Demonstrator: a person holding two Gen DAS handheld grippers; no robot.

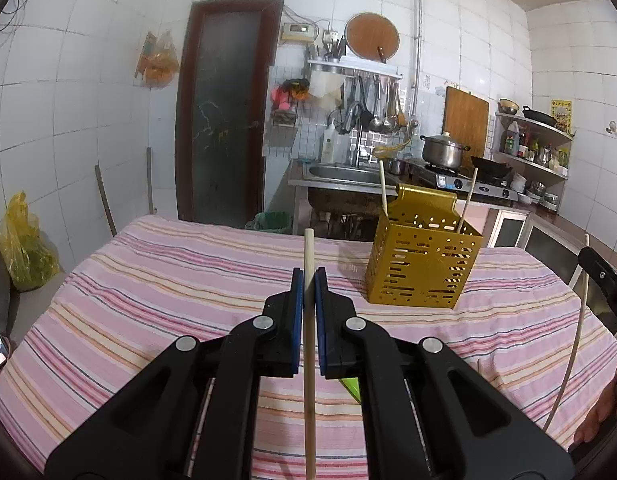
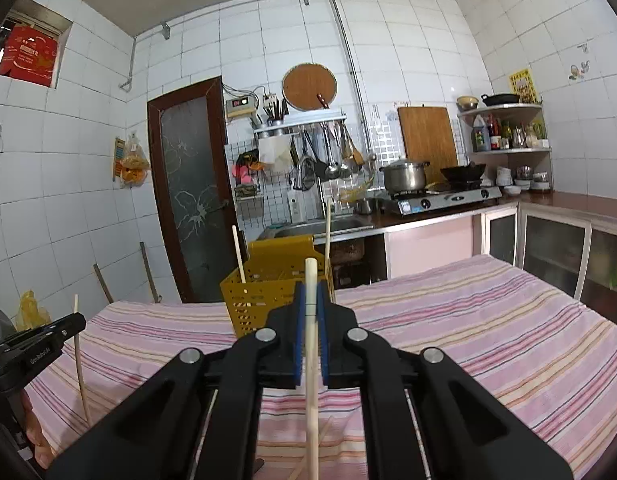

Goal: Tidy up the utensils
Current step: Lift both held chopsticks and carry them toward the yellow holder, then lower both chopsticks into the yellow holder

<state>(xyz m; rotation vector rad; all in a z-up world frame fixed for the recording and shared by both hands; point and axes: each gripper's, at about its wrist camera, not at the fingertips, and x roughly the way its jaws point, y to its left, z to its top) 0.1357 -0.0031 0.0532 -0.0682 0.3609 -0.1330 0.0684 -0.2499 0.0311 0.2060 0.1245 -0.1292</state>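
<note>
My left gripper (image 1: 308, 274) is shut on a wooden chopstick (image 1: 309, 252) that stands upright between its blue pads. The yellow perforated utensil holder (image 1: 422, 268) stands on the striped tablecloth ahead to the right, with two chopsticks (image 1: 382, 188) leaning in it. My right gripper (image 2: 310, 290) is shut on another upright chopstick (image 2: 311, 280), with the holder (image 2: 268, 292) just behind it, slightly left. The right gripper (image 1: 604, 280) shows at the right edge of the left wrist view, and the left gripper (image 2: 40, 344) at the left edge of the right wrist view.
The table carries a pink striped cloth (image 1: 168, 280). A green object (image 1: 350, 386) lies under my left gripper, and loose chopsticks (image 2: 308, 460) lie under my right. Behind the table are a sink (image 1: 340, 174), a stove with pot (image 1: 444, 152) and a door (image 1: 224, 120).
</note>
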